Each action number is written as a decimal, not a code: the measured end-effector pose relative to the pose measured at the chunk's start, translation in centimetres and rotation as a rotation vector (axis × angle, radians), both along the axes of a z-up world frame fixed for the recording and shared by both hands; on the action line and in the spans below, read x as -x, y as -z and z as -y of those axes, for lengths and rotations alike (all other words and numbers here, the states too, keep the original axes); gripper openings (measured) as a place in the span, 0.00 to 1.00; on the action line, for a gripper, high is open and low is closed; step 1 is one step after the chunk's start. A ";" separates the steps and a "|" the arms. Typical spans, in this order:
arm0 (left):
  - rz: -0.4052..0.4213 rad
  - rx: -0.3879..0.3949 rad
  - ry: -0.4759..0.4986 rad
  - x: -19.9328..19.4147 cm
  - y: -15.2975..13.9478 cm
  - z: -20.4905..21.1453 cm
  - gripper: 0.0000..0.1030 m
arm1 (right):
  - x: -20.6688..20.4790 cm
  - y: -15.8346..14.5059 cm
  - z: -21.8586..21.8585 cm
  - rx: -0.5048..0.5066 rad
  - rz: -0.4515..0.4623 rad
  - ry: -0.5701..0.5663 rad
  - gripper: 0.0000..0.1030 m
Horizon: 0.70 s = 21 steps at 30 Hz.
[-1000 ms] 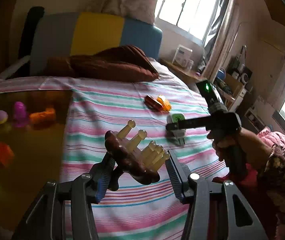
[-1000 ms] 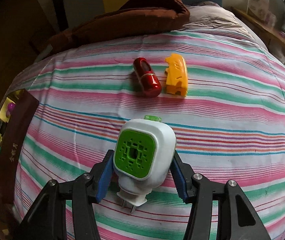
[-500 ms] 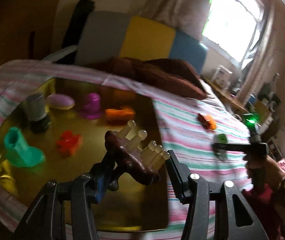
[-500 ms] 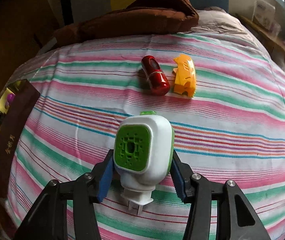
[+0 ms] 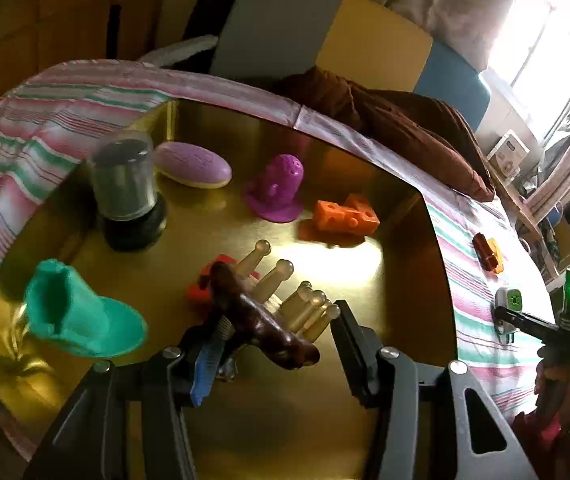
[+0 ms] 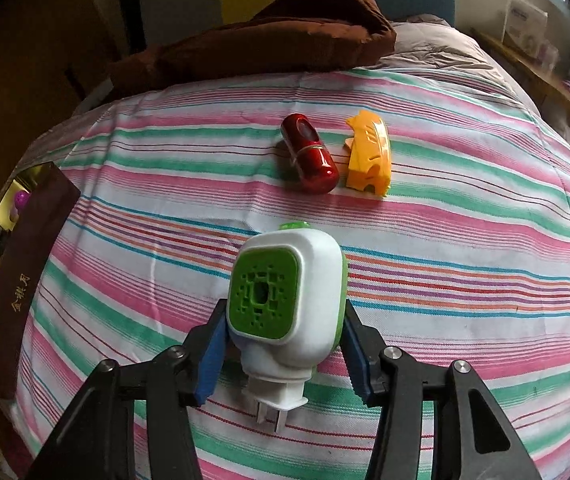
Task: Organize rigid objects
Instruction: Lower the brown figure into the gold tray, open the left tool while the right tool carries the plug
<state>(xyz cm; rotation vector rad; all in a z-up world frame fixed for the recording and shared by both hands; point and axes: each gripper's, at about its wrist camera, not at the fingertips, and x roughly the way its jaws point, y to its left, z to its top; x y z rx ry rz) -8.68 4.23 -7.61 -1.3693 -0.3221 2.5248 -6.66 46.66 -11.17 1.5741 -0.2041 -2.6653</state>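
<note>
1. Left tool [image 5: 277, 330]: holds a brown massager [image 5: 261, 320] with pale wooden pegs. The left pad presses its brown body; the right jaw appears to stand clear of the peg tips, so the hold looks one-sided. It hangs above the gold tray [image 5: 397, 216].
2. Tray contents: teal boot [image 5: 81, 320], dark jar [image 5: 125, 188], purple oval [image 5: 193, 164], purple figure [image 5: 279, 186], orange block [image 5: 345, 216], red piece [image 5: 205, 284] partly hidden under the massager.
3. Right tool [image 6: 285, 356]: closed on a white plug unit [image 6: 289, 300] with a green face, both blue pads on its sides, prongs toward the camera. The unit is at or just above the striped bed [image 6: 465, 240]; contact cannot be told.
4. Still on the bed beyond it: red shoe [image 6: 311, 160] and yellow piece [image 6: 367, 158], just beside each other.
5. Handling, massager: judged stiff and light, irregular in outline. The pegs offer poor seating; grip across the brown body. Lower into the bare tray area near the front edge, clear of the boot.
6. Handling, plug unit: judged a rigid, smooth plastic shell, likely slippery. Keep the pads on the flat sides at mid-body; avoid the prongs and the rounded top.
7. Risk: the massager may rotate about its one contact and drop onto the red piece.
</note>
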 end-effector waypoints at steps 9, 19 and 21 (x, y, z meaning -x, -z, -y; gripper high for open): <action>-0.017 0.038 0.023 1.0 -0.3 -2.4 0.53 | 0.0 0.0 0.0 -0.001 -0.001 -0.001 0.51; -0.214 0.026 0.015 -4.9 -2.5 -0.9 0.56 | 0.0 0.0 -0.2 0.019 -0.002 0.014 0.51; -0.231 0.032 0.020 -6.1 -2.5 -0.7 0.56 | -0.1 0.0 -0.6 0.045 -0.004 0.028 0.51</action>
